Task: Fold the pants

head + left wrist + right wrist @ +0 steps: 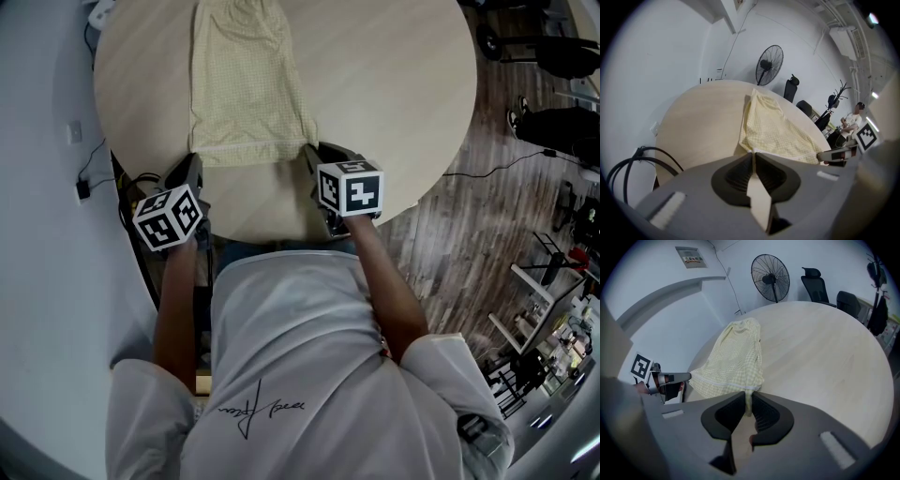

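Pale yellow checked pants (246,84) lie lengthwise on the round wooden table (394,94), with their white-trimmed edge at the near rim. My left gripper (193,161) is shut on the left near corner of that edge. In the left gripper view the pads (740,173) pinch the fabric corner at the left gripper (753,153), and the pants (773,129) stretch away beyond it. My right gripper (311,150) is shut on the right near corner. In the right gripper view the cloth hangs between the fingers of the right gripper (749,393), and the pants (733,359) run off to the far left.
A white wall and black cables (89,178) lie close on the left. A standing fan (770,272) and office chairs (813,282) stand beyond the table's far side. Wooden floor (469,244) with furniture is to the right. Bare tabletop spreads right of the pants.
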Tool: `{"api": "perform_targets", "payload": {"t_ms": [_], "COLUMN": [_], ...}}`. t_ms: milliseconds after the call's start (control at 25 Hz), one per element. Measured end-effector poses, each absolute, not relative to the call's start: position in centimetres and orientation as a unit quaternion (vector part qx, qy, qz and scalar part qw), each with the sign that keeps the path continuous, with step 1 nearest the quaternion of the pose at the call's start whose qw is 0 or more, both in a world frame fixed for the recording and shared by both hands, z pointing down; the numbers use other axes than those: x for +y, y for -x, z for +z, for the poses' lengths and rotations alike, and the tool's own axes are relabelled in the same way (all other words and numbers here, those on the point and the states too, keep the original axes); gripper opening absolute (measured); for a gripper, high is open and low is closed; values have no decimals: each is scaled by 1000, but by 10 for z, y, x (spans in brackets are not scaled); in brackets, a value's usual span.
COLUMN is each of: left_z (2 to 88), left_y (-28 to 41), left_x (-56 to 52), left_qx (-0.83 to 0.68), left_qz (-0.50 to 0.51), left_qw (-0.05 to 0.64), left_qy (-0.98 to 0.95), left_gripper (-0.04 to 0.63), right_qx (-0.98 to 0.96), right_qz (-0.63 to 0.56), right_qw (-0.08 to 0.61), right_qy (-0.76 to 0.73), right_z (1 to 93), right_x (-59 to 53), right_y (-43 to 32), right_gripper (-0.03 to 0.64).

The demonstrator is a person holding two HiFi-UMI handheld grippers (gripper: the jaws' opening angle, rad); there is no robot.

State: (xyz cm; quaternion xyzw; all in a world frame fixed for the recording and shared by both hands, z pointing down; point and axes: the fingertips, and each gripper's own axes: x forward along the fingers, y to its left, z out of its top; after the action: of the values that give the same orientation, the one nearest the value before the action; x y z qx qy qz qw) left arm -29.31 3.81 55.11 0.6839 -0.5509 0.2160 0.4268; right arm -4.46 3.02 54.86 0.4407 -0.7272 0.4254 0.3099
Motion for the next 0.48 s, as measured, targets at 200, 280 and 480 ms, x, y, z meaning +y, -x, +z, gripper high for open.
{"api": "perform_targets", "payload": {"t_ms": [200, 280, 480], "left_z": [540, 534, 521], "left_y": [294, 295, 299], "left_x": [33, 31, 21], "left_qx": [-544, -541, -536], "left_qz": [193, 184, 160], "left_qw": [440, 444, 453], "left_qy": [-688, -691, -694], "left_gripper": [77, 77, 77], "right_qx": [-732, -734, -740], "right_qz": [443, 454, 477], "right_qw": [292, 279, 246], "right_qy": [-428, -421, -405], "right_z": [534, 526, 506], "right_x": [28, 25, 16], "right_y": [44, 44, 45], "right_gripper": [40, 40, 40]}}
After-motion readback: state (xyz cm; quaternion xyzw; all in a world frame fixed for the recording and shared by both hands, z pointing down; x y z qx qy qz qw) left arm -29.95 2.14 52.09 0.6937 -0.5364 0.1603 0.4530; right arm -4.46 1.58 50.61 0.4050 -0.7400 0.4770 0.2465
